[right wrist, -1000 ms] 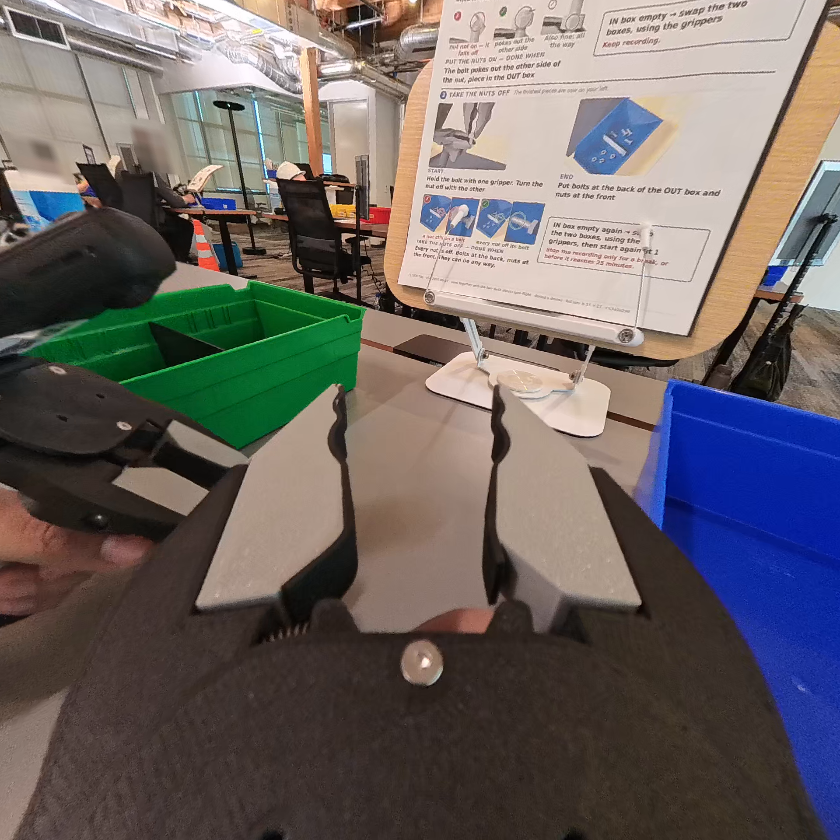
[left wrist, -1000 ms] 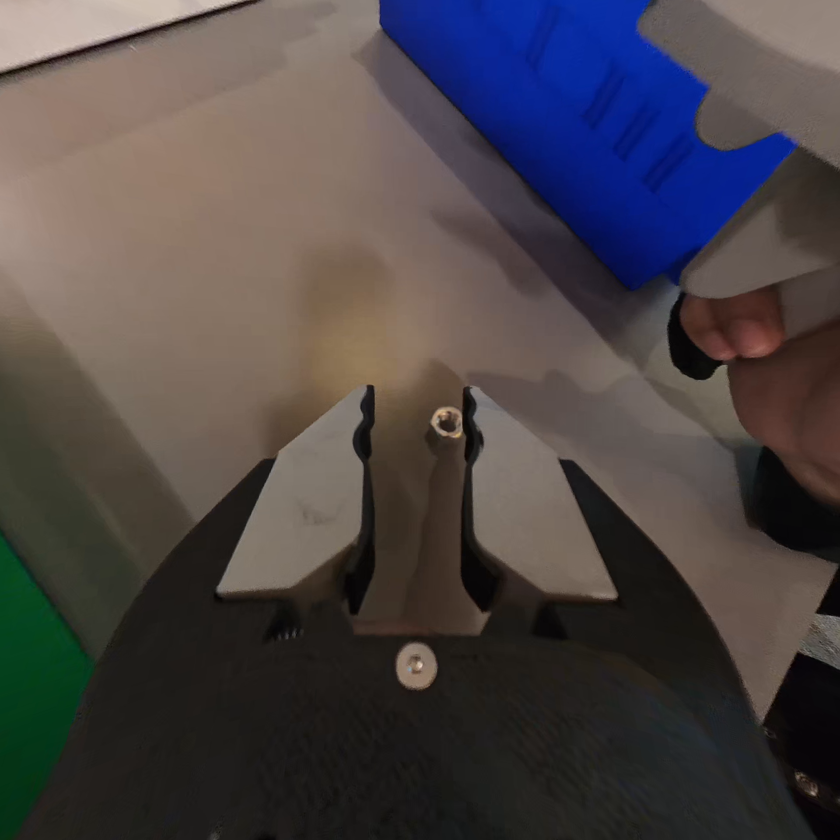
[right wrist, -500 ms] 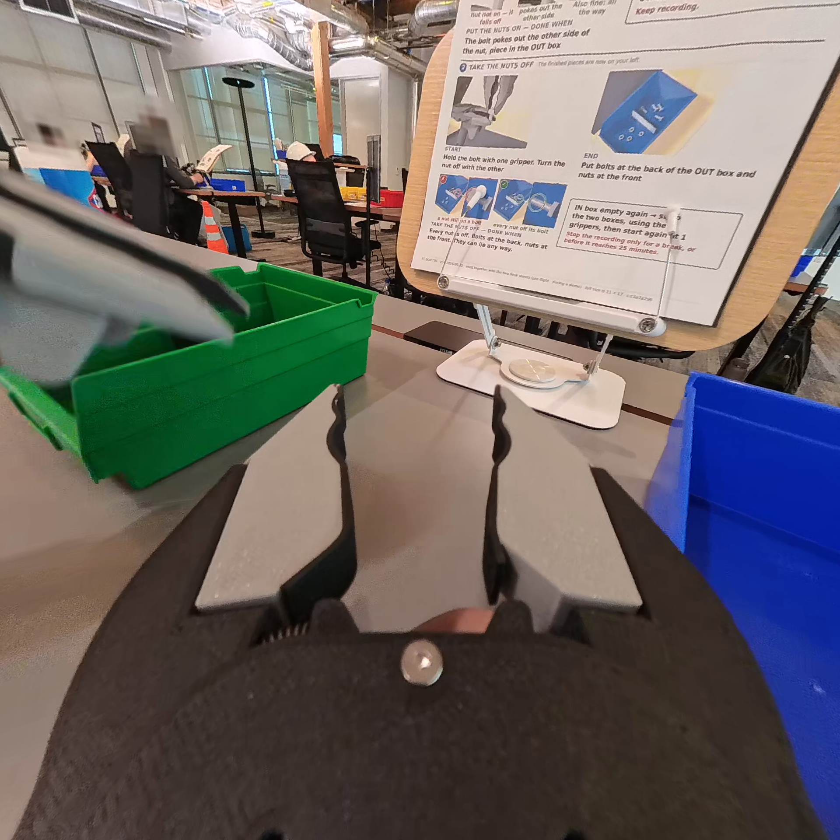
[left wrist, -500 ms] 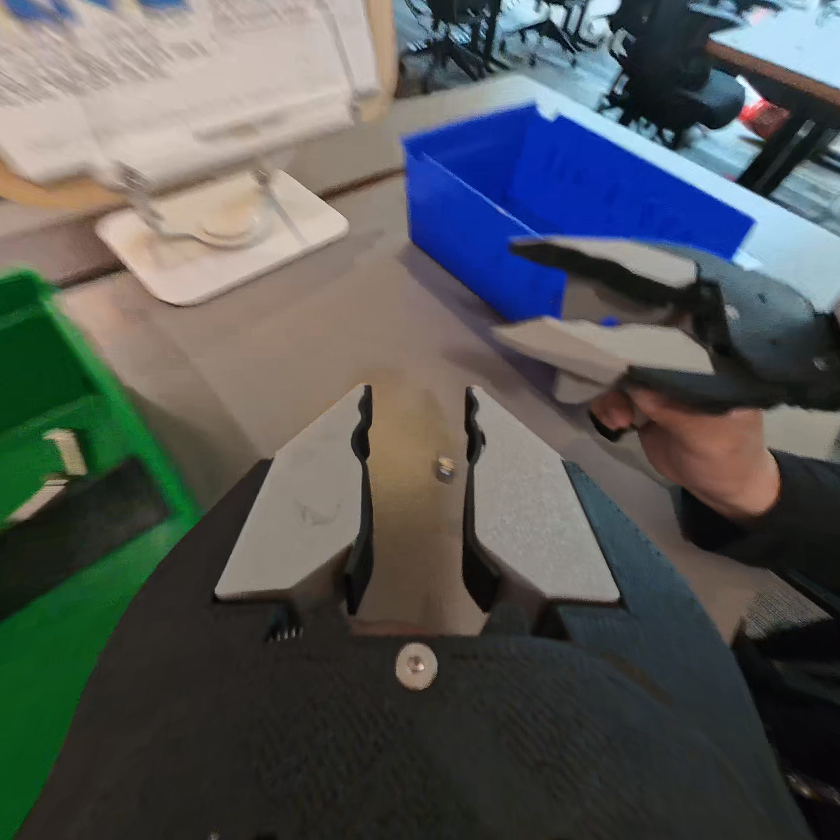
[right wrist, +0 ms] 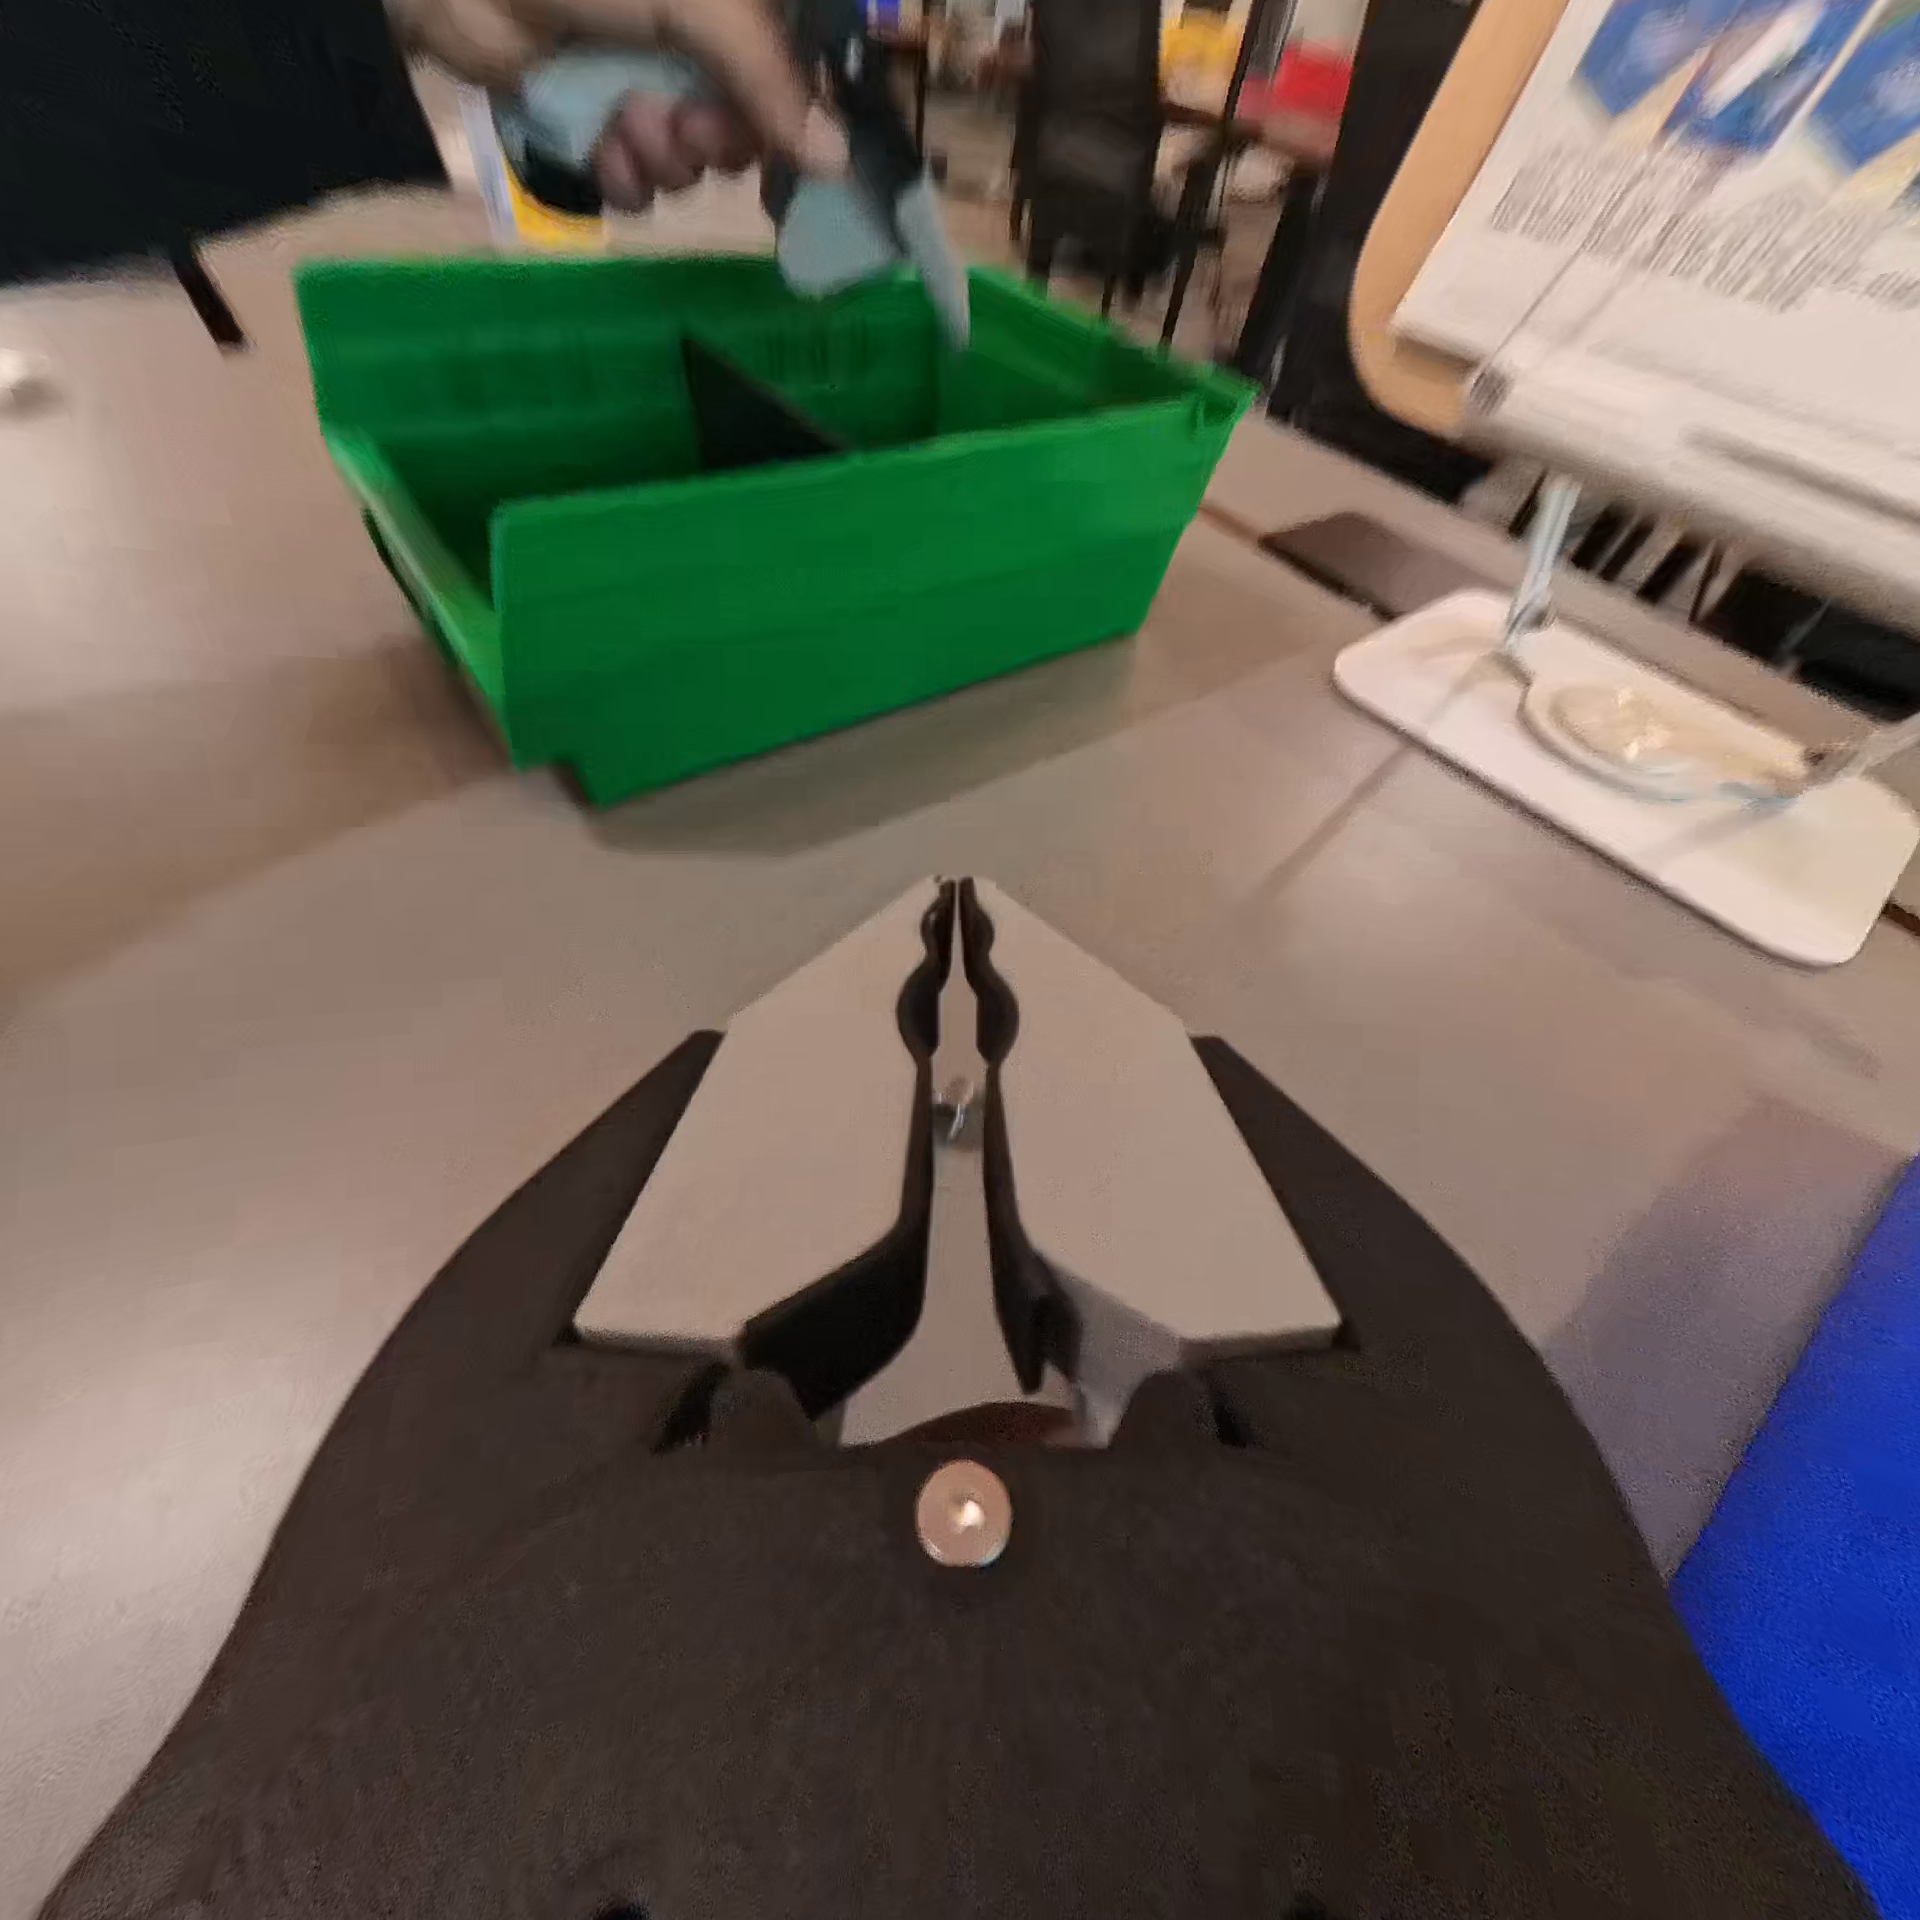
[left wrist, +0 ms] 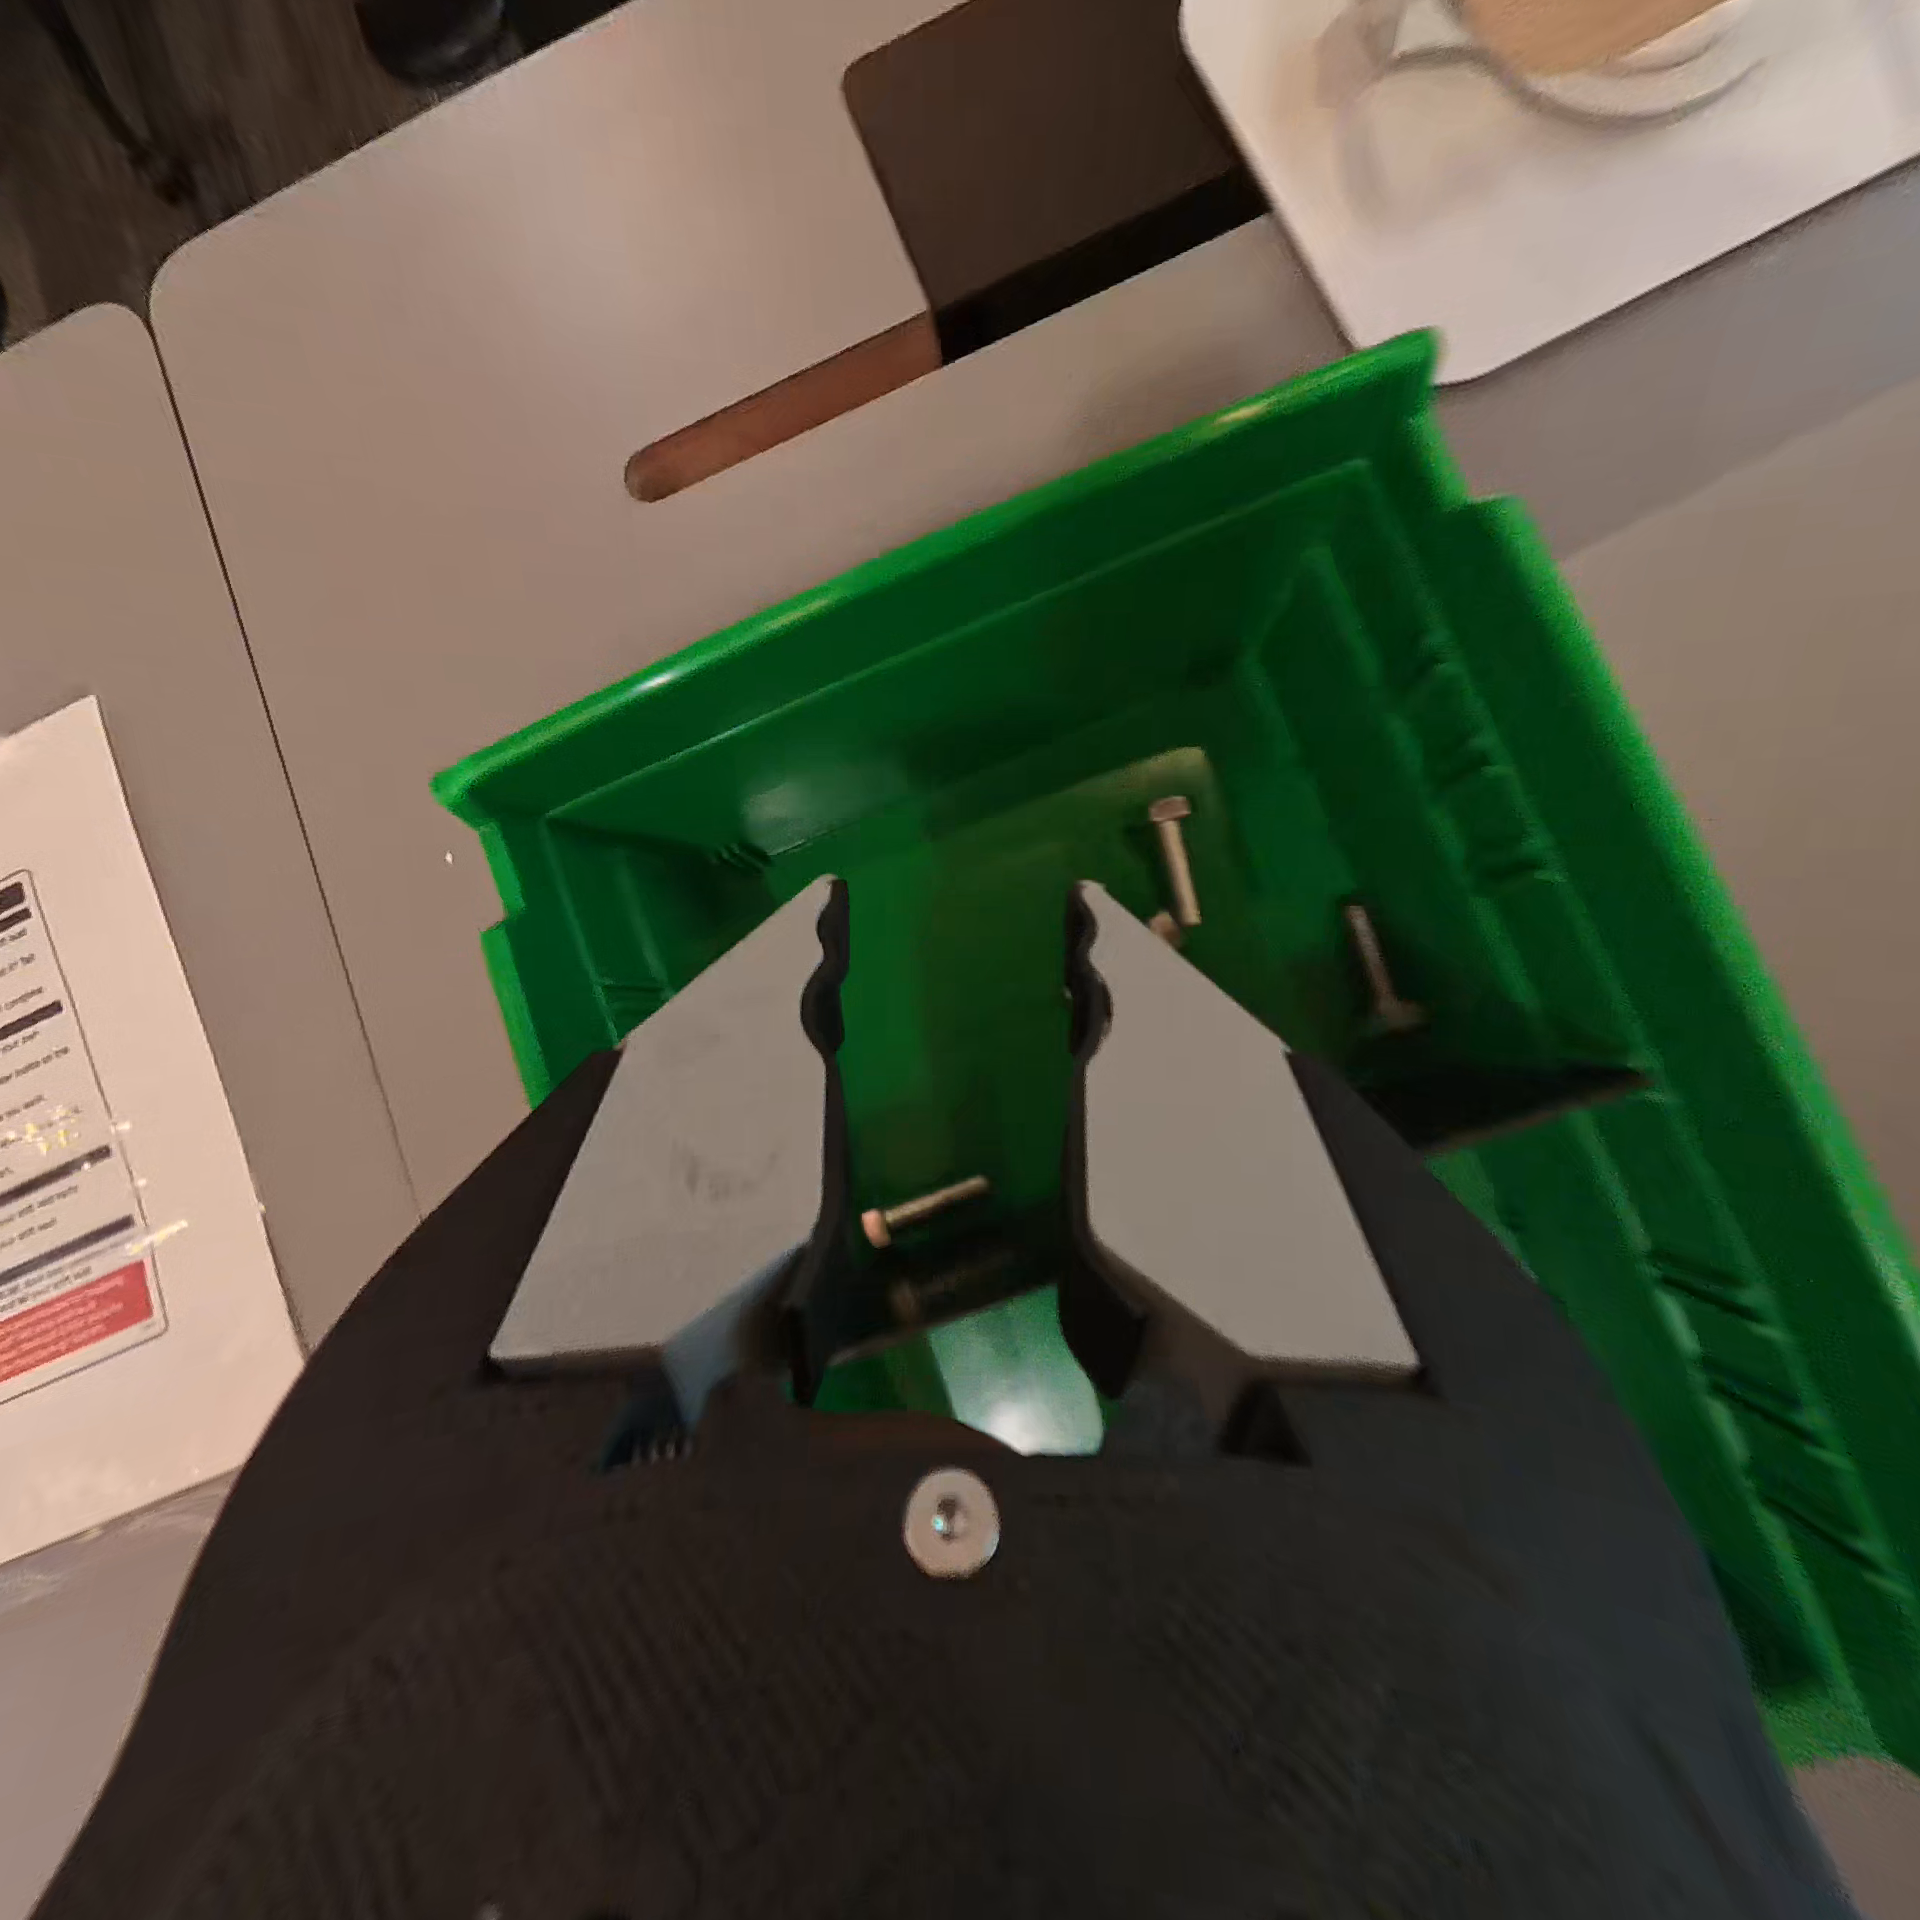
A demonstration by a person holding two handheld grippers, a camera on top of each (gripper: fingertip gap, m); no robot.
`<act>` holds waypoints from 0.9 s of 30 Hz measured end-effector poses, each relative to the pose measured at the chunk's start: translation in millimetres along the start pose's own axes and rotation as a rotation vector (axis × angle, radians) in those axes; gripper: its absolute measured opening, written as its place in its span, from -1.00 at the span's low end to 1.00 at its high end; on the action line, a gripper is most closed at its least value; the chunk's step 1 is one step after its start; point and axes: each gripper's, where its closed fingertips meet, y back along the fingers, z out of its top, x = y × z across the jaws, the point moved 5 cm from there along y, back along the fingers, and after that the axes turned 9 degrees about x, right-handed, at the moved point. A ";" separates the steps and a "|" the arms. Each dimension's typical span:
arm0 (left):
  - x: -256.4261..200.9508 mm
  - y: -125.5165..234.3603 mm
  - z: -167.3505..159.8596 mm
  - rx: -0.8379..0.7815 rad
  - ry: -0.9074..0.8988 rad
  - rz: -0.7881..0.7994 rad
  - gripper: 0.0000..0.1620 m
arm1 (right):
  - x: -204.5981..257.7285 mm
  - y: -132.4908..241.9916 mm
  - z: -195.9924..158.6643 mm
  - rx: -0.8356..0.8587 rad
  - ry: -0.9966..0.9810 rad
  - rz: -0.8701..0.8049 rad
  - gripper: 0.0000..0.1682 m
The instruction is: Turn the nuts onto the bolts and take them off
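Left hand-held gripper (left wrist: 956, 894) — fingers apart, empty, above the green bin (left wrist: 1039, 665); bolts (left wrist: 1174, 857) on its floor. Right hand-held gripper (right wrist: 956, 883) — tips nearly together, low over the tabletop (right wrist: 312, 1039); small nut (right wrist: 956, 1112) beneath, grasp unclear. Blue bin (right wrist: 1818, 1507) at right.

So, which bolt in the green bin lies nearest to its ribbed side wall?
The bolt right of the left gripper, its head toward the black divider; the other bolts lie nearer the green bin's middle.
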 end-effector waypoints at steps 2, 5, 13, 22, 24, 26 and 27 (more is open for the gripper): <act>8.6 -10.5 1.7 0.001 -0.005 -0.005 -0.52 | 1.5 -11.4 -14.8 0.127 0.011 0.011 -1.00; 12.8 -24.0 -0.6 0.032 -0.035 -0.039 -0.51 | -6.6 -27.2 -41.2 0.311 -0.041 -0.023 -1.00; -9.3 -45.7 -2.9 0.098 -0.171 -0.222 -0.52 | -16.7 -35.7 -57.5 0.383 -0.268 0.091 -0.89; -47.8 -70.3 0.8 0.187 -0.282 -0.282 -0.52 | -10.9 -35.9 -49.5 0.335 -0.200 0.067 -0.79; -47.8 -78.7 -3.9 0.280 -0.296 -0.241 -0.50 | -10.2 -35.7 -49.2 0.334 -0.197 0.069 -0.78; -48.1 -84.2 -5.9 0.336 -0.324 -0.193 -0.51 | -10.3 -34.5 -47.4 0.323 -0.195 0.068 -0.78; -49.9 -86.2 -5.6 0.355 -0.329 -0.187 -0.53 | -10.5 -33.8 -46.4 0.317 -0.194 0.066 -0.78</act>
